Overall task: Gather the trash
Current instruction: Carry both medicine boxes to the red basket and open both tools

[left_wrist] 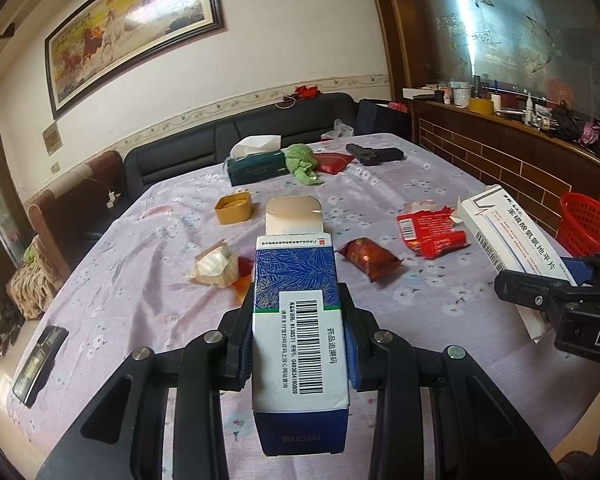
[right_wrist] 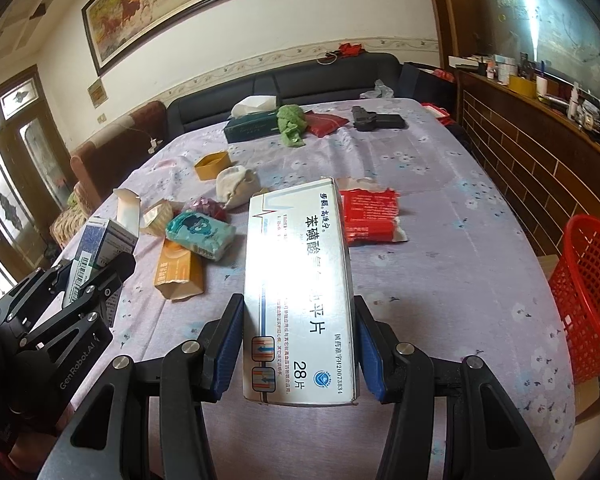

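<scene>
My left gripper point(left_wrist: 298, 312) is shut on a blue and white medicine box point(left_wrist: 298, 320) with its top flap open, held above the table. It also shows in the right wrist view point(right_wrist: 100, 248). My right gripper point(right_wrist: 298, 320) is shut on a white medicine box point(right_wrist: 298, 280), also seen in the left wrist view point(left_wrist: 512, 240). Loose trash lies on the table: a torn red packet point(right_wrist: 370, 216), an orange box point(right_wrist: 178, 272), a teal tissue pack point(right_wrist: 200, 234), a red-brown wrapper point(left_wrist: 370, 258) and crumpled paper point(left_wrist: 214, 268).
A red mesh basket point(right_wrist: 588, 300) stands beside the table's right edge. At the far end lie a tissue box point(left_wrist: 254, 162), a green cloth point(left_wrist: 302, 162), a red pouch point(left_wrist: 332, 162) and a black object point(left_wrist: 374, 155). A yellow tub point(left_wrist: 234, 208) and a phone point(left_wrist: 40, 364) lie left.
</scene>
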A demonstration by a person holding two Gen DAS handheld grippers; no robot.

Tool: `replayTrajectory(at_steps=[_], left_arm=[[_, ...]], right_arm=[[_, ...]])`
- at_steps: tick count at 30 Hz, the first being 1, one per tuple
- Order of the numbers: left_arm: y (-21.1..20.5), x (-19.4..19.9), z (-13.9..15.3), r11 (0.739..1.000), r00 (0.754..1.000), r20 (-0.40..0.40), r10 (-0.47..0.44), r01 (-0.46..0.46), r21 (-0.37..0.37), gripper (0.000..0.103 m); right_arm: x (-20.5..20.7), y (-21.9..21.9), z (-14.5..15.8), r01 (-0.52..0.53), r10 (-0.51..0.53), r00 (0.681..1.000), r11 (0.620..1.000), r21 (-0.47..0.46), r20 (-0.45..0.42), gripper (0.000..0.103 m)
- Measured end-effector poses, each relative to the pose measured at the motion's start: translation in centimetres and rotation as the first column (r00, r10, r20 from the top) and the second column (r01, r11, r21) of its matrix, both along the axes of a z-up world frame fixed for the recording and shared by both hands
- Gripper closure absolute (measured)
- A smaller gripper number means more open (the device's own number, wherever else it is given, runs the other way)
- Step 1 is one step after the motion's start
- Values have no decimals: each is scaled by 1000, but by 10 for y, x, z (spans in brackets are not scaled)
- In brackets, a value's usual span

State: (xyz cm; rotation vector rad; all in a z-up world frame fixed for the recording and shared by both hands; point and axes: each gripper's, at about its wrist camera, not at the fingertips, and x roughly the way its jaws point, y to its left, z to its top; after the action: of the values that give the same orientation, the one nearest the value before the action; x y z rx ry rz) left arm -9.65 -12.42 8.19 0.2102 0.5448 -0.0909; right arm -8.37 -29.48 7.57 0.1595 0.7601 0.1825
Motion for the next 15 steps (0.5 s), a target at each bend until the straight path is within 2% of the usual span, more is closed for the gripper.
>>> replayTrajectory(at_steps=[10,15], left_arm=[[-40,8,3,996,996,-22,-88,89,19,70],[-79,14,13,976,974,-61,-216,216,-5,70]], right_arm=[[-7,-45,5,92,-92,996,995,41,15,47],[-11,-84,11,170,-172,985,983,70,28,47]])
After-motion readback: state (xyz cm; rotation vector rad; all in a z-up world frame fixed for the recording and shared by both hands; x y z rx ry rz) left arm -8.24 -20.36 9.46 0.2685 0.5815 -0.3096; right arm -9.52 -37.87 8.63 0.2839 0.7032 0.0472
